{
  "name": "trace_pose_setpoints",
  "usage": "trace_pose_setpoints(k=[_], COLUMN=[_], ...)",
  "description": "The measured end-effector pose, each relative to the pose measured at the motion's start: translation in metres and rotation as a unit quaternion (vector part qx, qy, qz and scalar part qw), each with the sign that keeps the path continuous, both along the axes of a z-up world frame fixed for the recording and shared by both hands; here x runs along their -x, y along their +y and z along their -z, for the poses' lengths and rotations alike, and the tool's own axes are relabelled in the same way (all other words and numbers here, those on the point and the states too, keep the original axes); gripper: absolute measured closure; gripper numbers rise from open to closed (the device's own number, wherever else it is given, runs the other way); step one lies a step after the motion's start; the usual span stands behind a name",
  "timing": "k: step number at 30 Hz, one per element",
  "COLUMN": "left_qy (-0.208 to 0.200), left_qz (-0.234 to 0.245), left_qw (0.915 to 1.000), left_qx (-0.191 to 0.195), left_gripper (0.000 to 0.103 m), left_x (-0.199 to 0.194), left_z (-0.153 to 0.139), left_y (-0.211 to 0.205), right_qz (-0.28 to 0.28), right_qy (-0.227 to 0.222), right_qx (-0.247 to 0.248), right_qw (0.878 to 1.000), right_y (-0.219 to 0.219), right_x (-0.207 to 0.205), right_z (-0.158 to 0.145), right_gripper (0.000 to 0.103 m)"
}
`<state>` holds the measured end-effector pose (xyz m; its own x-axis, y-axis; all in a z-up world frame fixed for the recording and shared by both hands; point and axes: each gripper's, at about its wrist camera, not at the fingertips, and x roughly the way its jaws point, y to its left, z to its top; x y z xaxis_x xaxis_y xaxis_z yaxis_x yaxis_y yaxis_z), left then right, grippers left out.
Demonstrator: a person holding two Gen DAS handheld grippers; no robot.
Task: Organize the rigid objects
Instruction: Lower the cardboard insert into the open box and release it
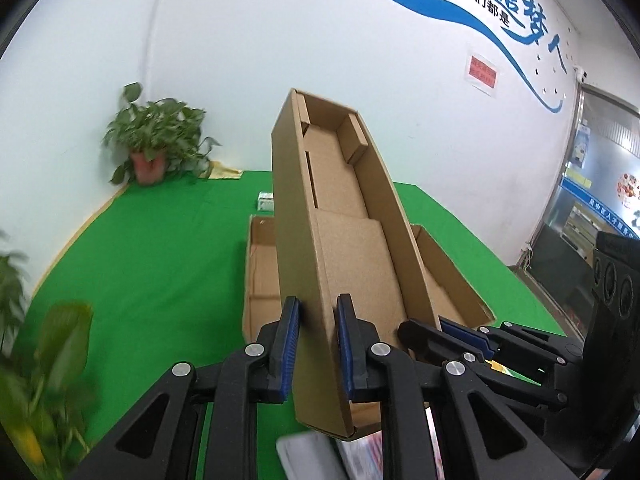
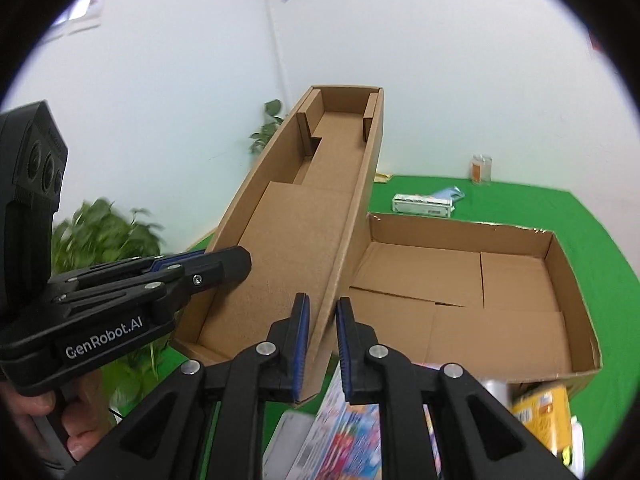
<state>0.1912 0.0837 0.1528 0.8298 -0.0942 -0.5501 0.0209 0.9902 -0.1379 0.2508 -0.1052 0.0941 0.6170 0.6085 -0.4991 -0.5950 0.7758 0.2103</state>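
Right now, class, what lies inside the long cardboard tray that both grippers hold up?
The long cardboard tray shows only its own folded flaps and bare floor. Its near end, behind the left gripper and right gripper, is hidden.

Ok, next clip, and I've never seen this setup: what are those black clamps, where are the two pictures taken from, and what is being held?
No robot here: a person holds two hand-held grippers, each with a fisheye camera looking along its fingers. The left gripper and the right gripper each pinch one side wall of a long narrow cardboard tray, held tilted above the green table. Each gripper also shows in the other's view. Below lies a wide open cardboard box, empty as far as it shows. Further back are a small white box and potted plants. Colourful packages lie near the cameras, blurred.
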Motion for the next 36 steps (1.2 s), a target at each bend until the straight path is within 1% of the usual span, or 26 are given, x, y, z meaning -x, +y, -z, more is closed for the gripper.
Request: trace_pose_setpoints(k=[2, 5, 7, 10, 11, 16, 17, 18, 21, 23, 26, 30, 33, 36], left_qy=[0.008, 0.025, 0.041, 0.063, 0.07, 0.112, 0.125, 0.135, 0.163, 0.177, 0.184, 0.191, 0.199, 0.192], left_qz=[0.006, 0.011, 0.01, 0.007, 0.005, -0.003, -0.006, -0.007, -0.013, -0.015, -0.023, -0.026, -0.026, -0.034], left_qw=[0.9999, 0.9995, 0.9991, 0.9979, 0.9974, 0.9936, 0.9922, 0.9908, 0.9865, 0.9842, 0.9825, 0.9811, 0.9797, 0.9808], left_qx=[-0.01, -0.013, -0.009, -0.013, -0.015, -0.005, -0.004, -0.003, 0.005, 0.004, -0.01, -0.014, -0.003, 0.011], left_gripper=[0.088, 0.089, 0.089, 0.089, 0.09, 0.09, 0.09, 0.091, 0.091, 0.091, 0.093, 0.095, 0.096, 0.096], left_x=[-0.031, -0.076, -0.104, -0.136, -0.143, -0.165, -0.17, -0.173, -0.183, -0.19, -0.196, -0.198, -0.191, -0.179], left_z=[-0.007, -0.011, -0.006, 0.003, 0.011, 0.055, 0.064, 0.081, 0.115, 0.132, 0.144, 0.168, 0.176, 0.171], left_y=[-0.007, -0.009, -0.012, -0.013, -0.015, -0.011, -0.012, -0.002, 0.007, 0.013, 0.01, 0.024, 0.032, 0.037], right_qz=[-0.002, 0.002, 0.004, -0.002, -0.003, -0.014, -0.015, -0.016, -0.019, -0.02, -0.02, -0.017, -0.024, -0.037], right_qy=[0.028, 0.055, 0.072, 0.109, 0.118, 0.167, 0.182, 0.194, 0.234, 0.257, 0.289, 0.309, 0.331, 0.353], right_qx=[-0.001, 0.006, 0.013, 0.019, 0.021, 0.045, 0.048, 0.05, 0.06, 0.066, 0.063, 0.059, 0.047, 0.015], right_qw=[1.0, 0.998, 0.997, 0.994, 0.993, 0.985, 0.982, 0.98, 0.97, 0.964, 0.955, 0.949, 0.942, 0.935], right_y=[0.001, 0.003, 0.008, 0.016, 0.018, 0.035, 0.038, 0.04, 0.048, 0.053, 0.056, 0.058, 0.053, 0.047], right_x=[-0.028, -0.061, -0.076, -0.103, -0.108, -0.136, -0.142, -0.146, -0.154, -0.157, -0.16, -0.167, -0.172, -0.174], right_z=[-0.001, 0.003, 0.007, 0.023, 0.027, 0.056, 0.064, 0.07, 0.096, 0.11, 0.123, 0.126, 0.131, 0.129], right_gripper=[0.09, 0.09, 0.09, 0.09, 0.09, 0.09, 0.09, 0.09, 0.09, 0.09, 0.09, 0.09, 0.087, 0.085])
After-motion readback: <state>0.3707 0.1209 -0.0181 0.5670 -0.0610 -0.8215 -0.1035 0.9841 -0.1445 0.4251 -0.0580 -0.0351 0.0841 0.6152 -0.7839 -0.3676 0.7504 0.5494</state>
